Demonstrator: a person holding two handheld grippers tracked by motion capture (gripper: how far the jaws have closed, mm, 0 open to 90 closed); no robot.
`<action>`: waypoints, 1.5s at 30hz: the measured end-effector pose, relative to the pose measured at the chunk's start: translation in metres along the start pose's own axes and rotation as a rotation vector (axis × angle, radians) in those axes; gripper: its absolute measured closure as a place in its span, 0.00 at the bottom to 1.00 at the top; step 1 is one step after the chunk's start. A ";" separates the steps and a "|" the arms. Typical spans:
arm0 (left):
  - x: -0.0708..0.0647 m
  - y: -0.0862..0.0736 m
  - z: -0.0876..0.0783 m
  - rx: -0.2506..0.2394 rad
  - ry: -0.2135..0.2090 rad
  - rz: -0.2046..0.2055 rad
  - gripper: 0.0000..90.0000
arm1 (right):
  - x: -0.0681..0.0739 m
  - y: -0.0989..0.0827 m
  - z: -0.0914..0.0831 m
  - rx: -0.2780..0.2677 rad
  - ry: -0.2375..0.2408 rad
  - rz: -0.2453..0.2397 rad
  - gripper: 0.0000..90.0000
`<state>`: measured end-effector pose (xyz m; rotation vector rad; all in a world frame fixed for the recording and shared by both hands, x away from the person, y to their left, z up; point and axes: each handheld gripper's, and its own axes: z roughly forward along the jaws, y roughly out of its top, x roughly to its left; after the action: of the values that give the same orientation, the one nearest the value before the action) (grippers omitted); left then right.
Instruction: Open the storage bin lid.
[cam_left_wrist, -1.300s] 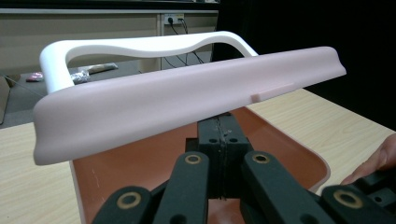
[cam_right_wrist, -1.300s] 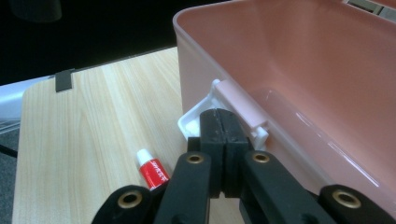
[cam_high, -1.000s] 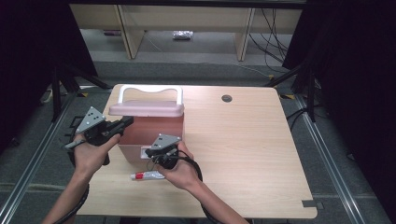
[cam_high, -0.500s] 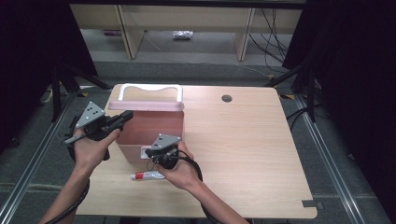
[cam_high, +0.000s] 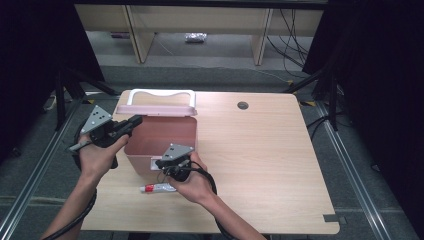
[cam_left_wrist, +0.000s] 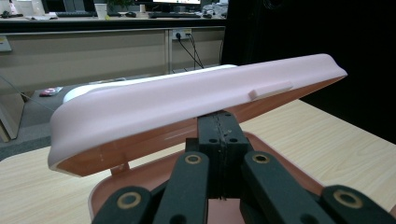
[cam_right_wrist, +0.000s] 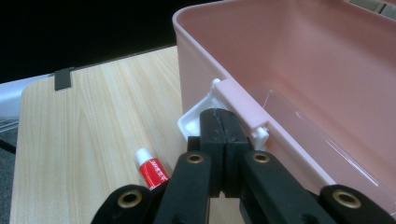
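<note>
A pale wooden table (cam_high: 260, 160) is filling most of the high view, with a person's forearms coming in from the bottom edge. On its left half a pink storage box (cam_high: 160, 142) is sitting with its inside showing bare. Its pink lid (cam_high: 156, 109), which carries a white handle (cam_high: 161, 93), is standing swung up at the far side, raised well off the rim.

The left gripper (cam_high: 131, 124) is reaching in from the left at the box's far left corner. In the left gripper view its jaws are pressed fully together with nothing between them, and their tips are sitting just under the front edge of the lid (cam_left_wrist: 196, 98), apparently propping or pushing it up; actual contact is hard to confirm.

The right gripper (cam_high: 167, 162) is resting at the near wall of the box. In the right gripper view its jaws are also fully closed and empty, with their tips against the white latch (cam_right_wrist: 201, 122) on the front wall, seemingly steadying the box.

A small red and white tube (cam_high: 159, 188) is lying on the table just in front of the box, beside the right hand (cam_high: 192, 182).

Judging by this, the step in hand is opening the box. The next move probably calls for pushing the lid back until it stays open unaided, then freeing a gripper, opening its jaws and picking up the tube to place inside
</note>
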<state>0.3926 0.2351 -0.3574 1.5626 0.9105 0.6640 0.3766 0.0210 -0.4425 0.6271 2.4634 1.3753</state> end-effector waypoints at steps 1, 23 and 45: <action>0.000 0.000 0.000 0.000 0.000 0.001 0.99 | 0.000 0.000 0.000 0.000 0.000 0.000 1.00; 0.003 0.005 0.006 0.001 0.007 -0.001 0.99 | 0.000 0.000 0.000 0.003 0.000 0.004 1.00; 0.006 0.009 0.010 0.000 0.015 0.001 0.99 | 0.000 0.000 0.000 -0.003 0.001 -0.009 1.00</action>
<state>0.4064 0.2345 -0.3507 1.5600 0.9214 0.6771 0.3771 0.0210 -0.4429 0.6136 2.4617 1.3756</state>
